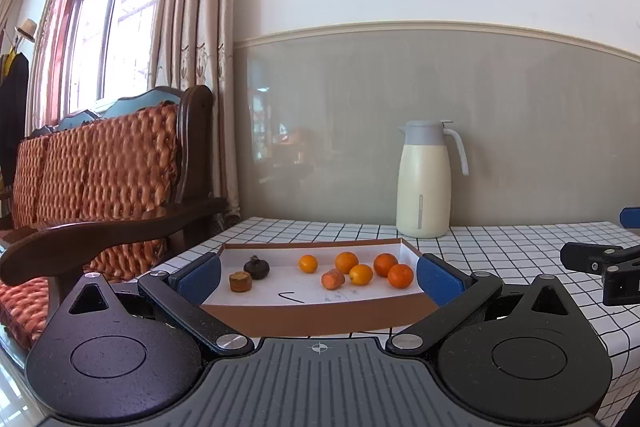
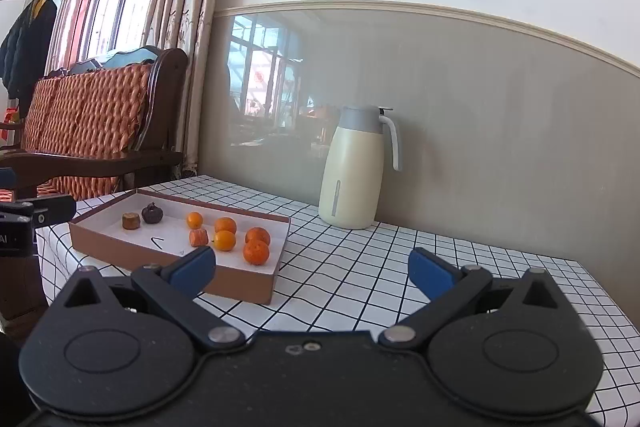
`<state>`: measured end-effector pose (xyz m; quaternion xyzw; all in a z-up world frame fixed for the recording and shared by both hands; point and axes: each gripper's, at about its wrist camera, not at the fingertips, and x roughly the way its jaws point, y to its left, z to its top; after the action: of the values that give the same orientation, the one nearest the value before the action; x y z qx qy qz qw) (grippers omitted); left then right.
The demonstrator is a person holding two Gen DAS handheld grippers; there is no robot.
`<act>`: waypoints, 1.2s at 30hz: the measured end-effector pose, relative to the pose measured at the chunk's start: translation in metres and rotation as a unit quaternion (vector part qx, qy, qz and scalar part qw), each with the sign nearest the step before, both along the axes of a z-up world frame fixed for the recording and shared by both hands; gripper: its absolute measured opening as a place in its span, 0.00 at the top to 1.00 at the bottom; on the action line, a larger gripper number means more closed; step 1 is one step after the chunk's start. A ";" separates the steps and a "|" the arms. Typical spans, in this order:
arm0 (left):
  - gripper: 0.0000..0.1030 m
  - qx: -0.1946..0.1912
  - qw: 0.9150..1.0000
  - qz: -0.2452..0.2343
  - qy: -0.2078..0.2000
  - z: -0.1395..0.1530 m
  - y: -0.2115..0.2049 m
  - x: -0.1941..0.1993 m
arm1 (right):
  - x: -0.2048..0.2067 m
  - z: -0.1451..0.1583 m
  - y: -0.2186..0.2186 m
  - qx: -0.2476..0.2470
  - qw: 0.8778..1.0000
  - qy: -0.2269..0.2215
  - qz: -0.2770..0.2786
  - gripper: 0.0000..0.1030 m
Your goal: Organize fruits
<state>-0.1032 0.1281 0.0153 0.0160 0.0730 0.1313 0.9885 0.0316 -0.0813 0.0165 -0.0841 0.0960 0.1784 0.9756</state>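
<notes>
Left hand-held gripper [image 1: 319, 277] is sitting square in front of the tray [image 1: 320, 319], jaws spread wide, gripping nothing; it's the nearer one. Tray's long axis is running across its view, on the table [image 1: 520, 259]. Left to right inside: one brown chunk [image 1: 240, 281], one dark fruit [image 1: 256, 267], one carrot-like piece [image 1: 333, 278], five oranges [image 1: 346, 262]. Right hand-held gripper [image 2: 312, 269], also spread and empty, is hovering right of the tray.

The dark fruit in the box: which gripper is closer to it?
Left. The left gripper faces the box head-on, the dark fruit just ahead. The right gripper sits off the box's right end.
</notes>
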 end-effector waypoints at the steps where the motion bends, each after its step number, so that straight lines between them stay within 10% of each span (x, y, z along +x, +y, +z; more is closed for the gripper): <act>1: 0.00 0.000 1.000 0.000 0.000 0.000 0.000 0.000 | -0.001 0.000 0.001 -0.001 1.000 -0.001 0.001 0.06; 36: 0.00 0.000 1.000 0.000 -0.001 0.001 0.000 0.001 | -0.001 -0.001 0.000 0.000 1.000 -0.001 -0.002 0.06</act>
<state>-0.1025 0.1277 0.0163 0.0154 0.0720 0.1314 0.9886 0.0307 -0.0815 0.0160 -0.0845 0.0949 0.1767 0.9760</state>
